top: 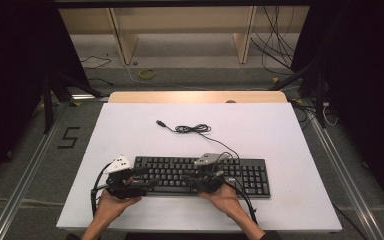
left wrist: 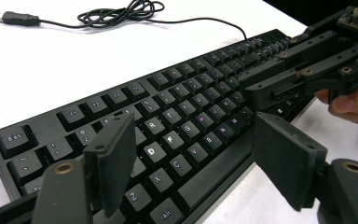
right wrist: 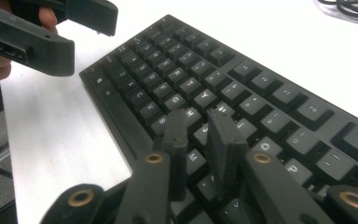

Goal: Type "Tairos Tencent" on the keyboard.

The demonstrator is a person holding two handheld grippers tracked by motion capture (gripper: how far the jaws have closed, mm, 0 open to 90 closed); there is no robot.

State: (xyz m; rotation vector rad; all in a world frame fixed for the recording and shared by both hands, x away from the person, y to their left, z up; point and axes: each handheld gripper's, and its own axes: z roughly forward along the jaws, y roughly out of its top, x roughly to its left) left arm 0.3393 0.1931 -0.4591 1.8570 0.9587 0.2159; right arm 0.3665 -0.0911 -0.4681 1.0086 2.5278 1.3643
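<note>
Holding one gripper in each hand, I work over the black keyboard (top: 200,175), which lies flat on the white table (top: 260,135), near its front edge and parallel to it.

Left gripper (top: 142,176): positioned at the left end of the keyboard, pointing along the key rows. In the left gripper view its jaws stand wide apart above the lower letter rows, one pad over the keys near D and X, the other past the front edge of the keyboard. Nothing is between them; whether either pad touches a key I cannot tell.

Right gripper (right wrist: 200,135): positioned over the middle of the keyboard, angled down at the letter block. Its jaws stand slightly apart with a narrow gap, tips just above or on the keys around H and M. No object is clamped.

Keyboard cable (top: 215,141): runs from the rear edge to a loose coil (top: 192,128) farther back on the table, ending in a USB plug (top: 161,123) lying free.
</note>
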